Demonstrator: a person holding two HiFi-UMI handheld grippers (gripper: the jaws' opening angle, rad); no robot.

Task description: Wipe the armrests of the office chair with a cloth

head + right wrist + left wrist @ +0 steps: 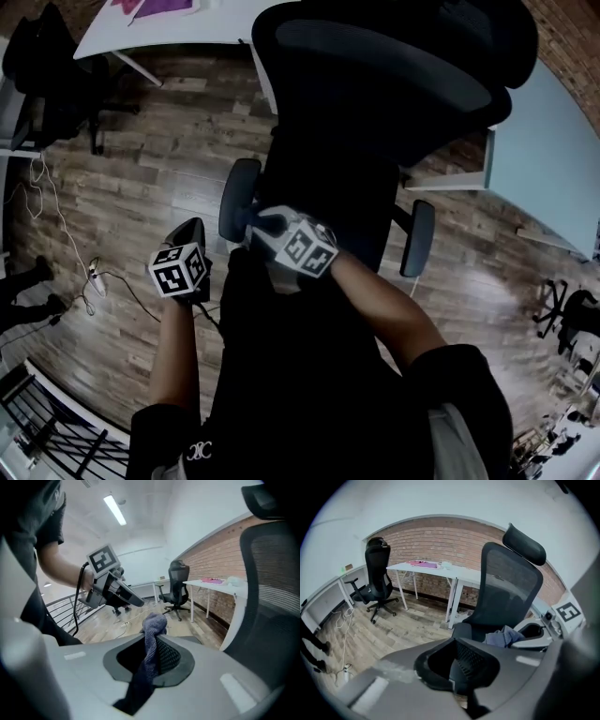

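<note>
The office chair [375, 103] was seen in the upper middle of the head view, its back towards the top of the frame and one armrest [237, 197] at centre left, the other armrest [416, 239] at centre right. The right claw [264, 231] was held at the lower end of the centre-left armrest, and a blue-grey cloth [152, 644] was pinched between its jaws; in the right gripper view the cloth was seen rising from the closed jaws and bunched above them at the middle of the frame. Whether the cloth touched the armrest could not be told. The left claw [192, 229] was held just left of that armrest, over the wooden floor [141, 169], and its jaws were seen drawn together with nothing between them. A second office chair [377, 573] was seen at the upper left of the left gripper view, beside a white bench [431, 569] set against a brick wall [440, 541]. Cables [70, 253] were seen on the floor at the left edge of the head view.
</note>
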